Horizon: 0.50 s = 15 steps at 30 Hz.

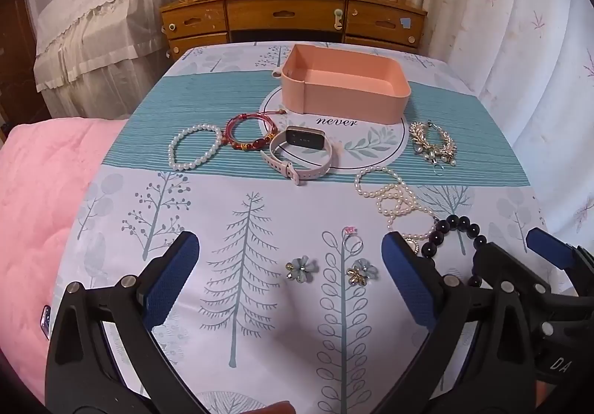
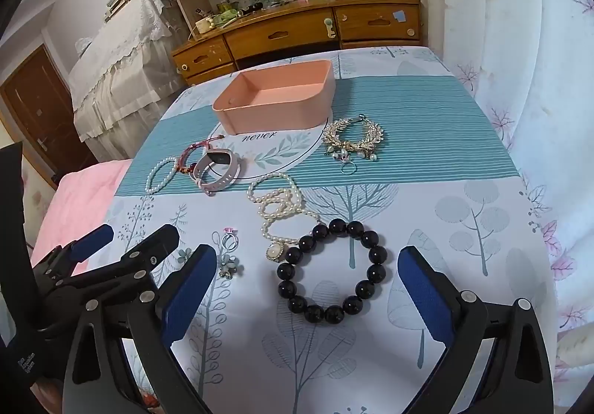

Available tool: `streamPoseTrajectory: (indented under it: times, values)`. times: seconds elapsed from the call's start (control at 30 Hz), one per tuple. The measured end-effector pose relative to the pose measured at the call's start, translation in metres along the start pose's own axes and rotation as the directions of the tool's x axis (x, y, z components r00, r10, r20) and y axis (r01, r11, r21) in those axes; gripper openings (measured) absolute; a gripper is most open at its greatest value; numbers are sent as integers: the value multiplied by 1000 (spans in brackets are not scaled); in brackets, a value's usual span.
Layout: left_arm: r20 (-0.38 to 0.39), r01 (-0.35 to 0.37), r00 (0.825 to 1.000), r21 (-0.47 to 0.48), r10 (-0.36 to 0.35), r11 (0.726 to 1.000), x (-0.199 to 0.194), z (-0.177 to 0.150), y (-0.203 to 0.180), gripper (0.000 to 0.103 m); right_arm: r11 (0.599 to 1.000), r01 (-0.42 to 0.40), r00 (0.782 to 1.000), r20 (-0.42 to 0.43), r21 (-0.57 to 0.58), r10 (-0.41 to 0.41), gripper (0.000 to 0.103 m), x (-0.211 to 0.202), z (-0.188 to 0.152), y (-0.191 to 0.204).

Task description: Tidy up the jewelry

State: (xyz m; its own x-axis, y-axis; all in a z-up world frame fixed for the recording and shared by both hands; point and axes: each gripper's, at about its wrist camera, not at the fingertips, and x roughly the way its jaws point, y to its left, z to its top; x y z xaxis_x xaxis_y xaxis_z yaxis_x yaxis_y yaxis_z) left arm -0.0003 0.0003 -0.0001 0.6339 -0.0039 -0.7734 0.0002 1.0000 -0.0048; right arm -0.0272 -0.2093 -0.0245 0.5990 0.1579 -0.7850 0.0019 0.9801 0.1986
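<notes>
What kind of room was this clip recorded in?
Most likely a home bedroom: a pink quilt beside the cloth-covered table, a wooden dresser cluttered with cups and bottles, and sheer patterned curtains.

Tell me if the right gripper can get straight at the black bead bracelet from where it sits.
Probably yes. The right gripper is open, and the black round-bead bracelet lies flat on the tree-print tablecloth just ahead between its fingers. Only the pearl necklace's pendant crowds its far-left edge.
</notes>
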Motion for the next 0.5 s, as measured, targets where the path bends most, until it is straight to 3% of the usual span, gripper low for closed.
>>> streamPoseTrajectory:
  times: [0.5]
  values:
    - [-67,31,997,-1,-31,1000,18,-4,-4,98,1000,8,1000,-11,9,-8,100,15,-10,-11]
